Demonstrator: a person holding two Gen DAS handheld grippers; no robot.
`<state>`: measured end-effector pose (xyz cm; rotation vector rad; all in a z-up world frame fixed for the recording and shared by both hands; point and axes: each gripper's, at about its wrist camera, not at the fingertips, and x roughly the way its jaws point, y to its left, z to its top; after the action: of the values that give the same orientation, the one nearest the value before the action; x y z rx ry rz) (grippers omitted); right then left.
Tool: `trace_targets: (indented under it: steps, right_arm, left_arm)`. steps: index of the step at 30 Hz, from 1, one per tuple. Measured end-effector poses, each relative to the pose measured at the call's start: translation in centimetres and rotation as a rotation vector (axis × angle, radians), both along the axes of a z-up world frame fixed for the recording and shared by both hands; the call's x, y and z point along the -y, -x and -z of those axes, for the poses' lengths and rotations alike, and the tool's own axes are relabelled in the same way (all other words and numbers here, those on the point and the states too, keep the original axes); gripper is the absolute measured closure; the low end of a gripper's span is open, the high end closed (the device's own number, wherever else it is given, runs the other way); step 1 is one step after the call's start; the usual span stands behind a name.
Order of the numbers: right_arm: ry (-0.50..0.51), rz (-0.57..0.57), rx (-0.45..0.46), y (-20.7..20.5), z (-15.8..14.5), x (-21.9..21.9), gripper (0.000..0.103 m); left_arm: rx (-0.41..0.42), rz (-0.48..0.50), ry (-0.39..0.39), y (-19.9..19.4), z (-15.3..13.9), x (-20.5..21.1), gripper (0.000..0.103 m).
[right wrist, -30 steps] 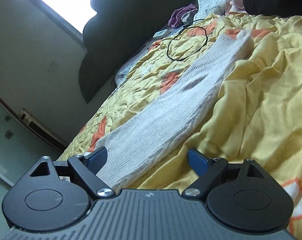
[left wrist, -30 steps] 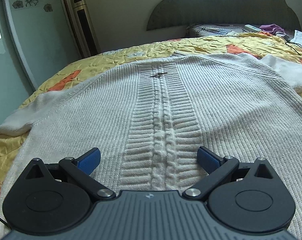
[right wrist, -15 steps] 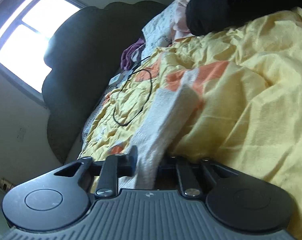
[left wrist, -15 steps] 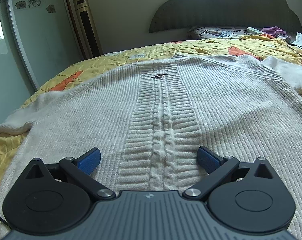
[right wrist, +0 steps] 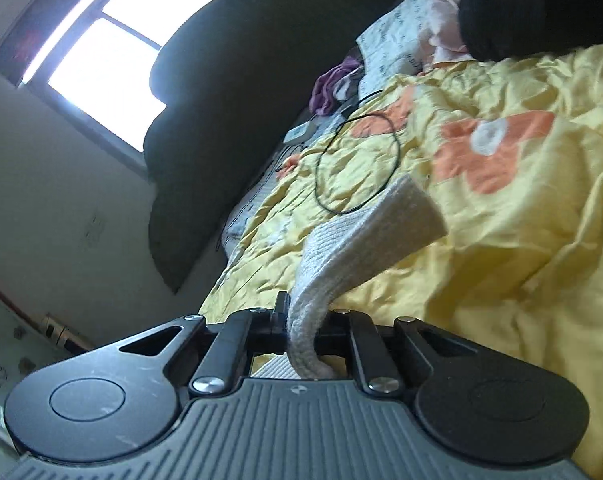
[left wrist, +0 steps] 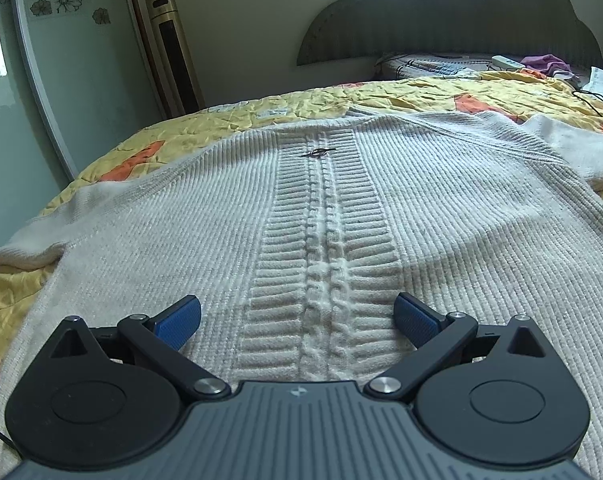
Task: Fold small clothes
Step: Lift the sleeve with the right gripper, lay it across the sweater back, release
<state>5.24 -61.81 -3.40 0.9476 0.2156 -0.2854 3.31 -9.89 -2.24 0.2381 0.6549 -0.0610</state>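
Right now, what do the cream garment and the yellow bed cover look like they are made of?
Sweater: thick cream knit, probably wool or acrylic; matte, with ribbed rows and a raised cable braid down the middle. Its sleeve, pinched in the right gripper, shows the same ribs. Quilt: thin woven fabric, likely cotton, finely crinkled, with printed orange flowers.

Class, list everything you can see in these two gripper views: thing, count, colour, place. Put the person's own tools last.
sweater: one, cream cable-knit, spread flat on the bed
sleeve: one, cream, lifted off the quilt
quilt: one, yellow with orange flowers, covers the bed
headboard: one, dark grey, far end
cable: one, black, looped on the quilt
purple cloth: one, by the pillows
tower fan: one, gold, beside the wall
window: one, bright
left gripper: jaws open, over the sweater's hem
right gripper: jaws shut on the sleeve
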Motion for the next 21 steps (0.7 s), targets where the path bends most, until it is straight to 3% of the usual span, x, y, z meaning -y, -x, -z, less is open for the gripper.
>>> trace_targets:
  steps: [4,8,13,21]
  right_arm:
    - [0.054,-0.098,-0.019,-1.9,-1.6,-3.0,0.090]
    - [0.104,-0.168,-0.053,-3.5,-2.5,-5.8,0.090]
    - [0.140,-0.252,-0.080,-5.0,-3.3,-9.5,0.090]
    - [0.318,-0.384,-0.140,-7.7,-5.6,-17.6,0.090]
  left_arm:
    - [-0.003,0.049,-0.048,0.3,-1.0,-0.2,0.000]
    - [0.055,0.067,-0.096,0.3,-2.6,-1.2,0.000]
    - [0.069,0.063,-0.046,-2.0,-4.0,-4.0,0.000]
    - [-0.016,0.039,-0.005,-4.8,-1.3,-5.9,0.000]
